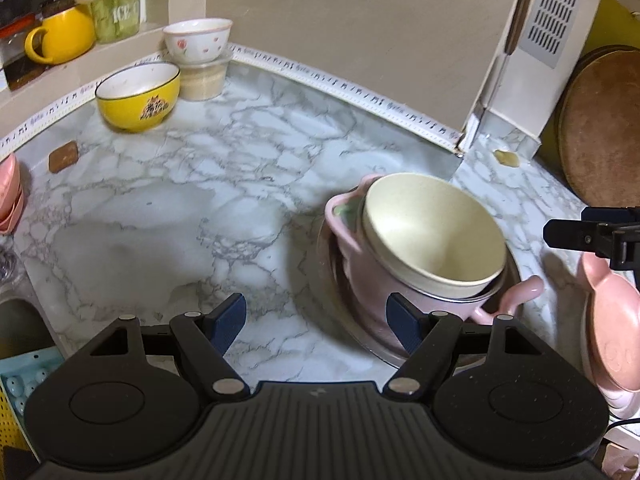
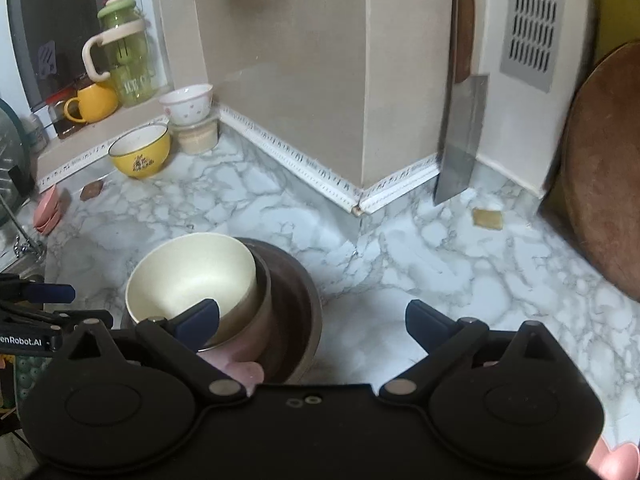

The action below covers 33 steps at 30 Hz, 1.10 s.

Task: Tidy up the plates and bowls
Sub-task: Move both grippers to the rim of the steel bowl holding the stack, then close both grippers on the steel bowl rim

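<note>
**Both grippers wide apart over a nested stack of bowls**

Left wrist view: the left gripper (image 1: 316,322) hangs over the marble counter (image 1: 168,200) with its 2 blue-padded fingers (image 1: 228,322) spread wide and nothing between them. The nested stack is the landmark here: a cream bowl (image 1: 432,232) sits tilted inside a pink pot (image 1: 360,264) with a curled handle, and that pot stands in a steel basin (image 1: 332,316). The gripper's right finger pad lies just in front of the pot's wall; whether it touches I cannot tell. Well to the left of the stack and farther back stands a yellow bowl (image 1: 138,96), and just behind that, a white flowered bowl (image 1: 198,40) rests on a beige tub (image 1: 202,80). To the right of the stack, the right gripper (image 1: 592,236) shows at the frame edge above a pink plate (image 1: 612,328). Far left of the stack, pink dishes (image 1: 10,196) peek in at the edge.

Right wrist view: the right gripper (image 2: 312,322) also stands wide open and empty. The cream bowl (image 2: 192,276) and its stack sit at the lower left, with the left finger pad (image 2: 198,320) in front of the bowl's rim. Right of the stack the counter lies bare up to a round wooden board (image 2: 604,184). Behind the stack, a cleaver (image 2: 460,136) leans against the wall. The left gripper (image 2: 44,312) pokes in just left of the stack.
</note>
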Each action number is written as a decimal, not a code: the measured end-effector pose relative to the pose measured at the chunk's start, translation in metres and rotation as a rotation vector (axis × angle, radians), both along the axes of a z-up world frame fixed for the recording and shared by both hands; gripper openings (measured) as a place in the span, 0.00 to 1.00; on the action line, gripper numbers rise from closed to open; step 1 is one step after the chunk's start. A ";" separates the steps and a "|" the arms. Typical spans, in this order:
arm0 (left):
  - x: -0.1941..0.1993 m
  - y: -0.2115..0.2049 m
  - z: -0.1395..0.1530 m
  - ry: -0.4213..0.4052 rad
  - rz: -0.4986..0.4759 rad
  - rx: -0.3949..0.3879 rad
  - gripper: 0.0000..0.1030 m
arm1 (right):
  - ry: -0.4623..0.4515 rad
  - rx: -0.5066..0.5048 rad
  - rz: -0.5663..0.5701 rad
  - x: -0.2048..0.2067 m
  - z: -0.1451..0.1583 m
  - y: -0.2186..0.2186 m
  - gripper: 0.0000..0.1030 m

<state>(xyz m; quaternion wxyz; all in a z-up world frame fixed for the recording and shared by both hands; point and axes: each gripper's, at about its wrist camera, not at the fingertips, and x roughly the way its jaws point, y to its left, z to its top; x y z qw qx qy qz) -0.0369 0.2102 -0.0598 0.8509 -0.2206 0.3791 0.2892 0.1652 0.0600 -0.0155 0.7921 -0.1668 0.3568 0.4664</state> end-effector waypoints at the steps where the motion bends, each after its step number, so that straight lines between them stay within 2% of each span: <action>1: 0.001 0.001 -0.003 0.005 0.008 -0.009 0.75 | 0.006 -0.008 0.006 0.004 -0.002 0.002 0.97; 6: 0.008 0.006 -0.015 0.040 0.040 -0.030 0.75 | -0.016 -0.065 -0.003 0.021 -0.016 0.014 0.94; 10: 0.012 0.008 -0.023 0.039 0.051 -0.070 0.74 | 0.045 -0.096 0.013 0.036 -0.030 0.022 0.84; 14: 0.019 0.011 -0.032 0.051 0.069 -0.088 0.73 | 0.109 -0.123 0.030 0.041 -0.043 0.028 0.82; 16: 0.020 0.014 -0.035 0.050 0.066 -0.106 0.64 | 0.142 -0.125 0.034 0.043 -0.049 0.030 0.77; 17: 0.021 0.015 -0.037 0.051 0.064 -0.115 0.63 | 0.160 -0.124 0.034 0.044 -0.051 0.032 0.68; 20: 0.022 0.017 -0.038 0.051 0.064 -0.112 0.60 | 0.200 -0.124 0.027 0.048 -0.058 0.036 0.57; 25: 0.028 0.017 -0.035 0.039 0.039 -0.125 0.38 | 0.228 -0.122 0.041 0.046 -0.061 0.042 0.46; 33: 0.035 0.013 -0.031 0.033 0.003 -0.125 0.16 | 0.236 -0.136 0.065 0.036 -0.063 0.047 0.29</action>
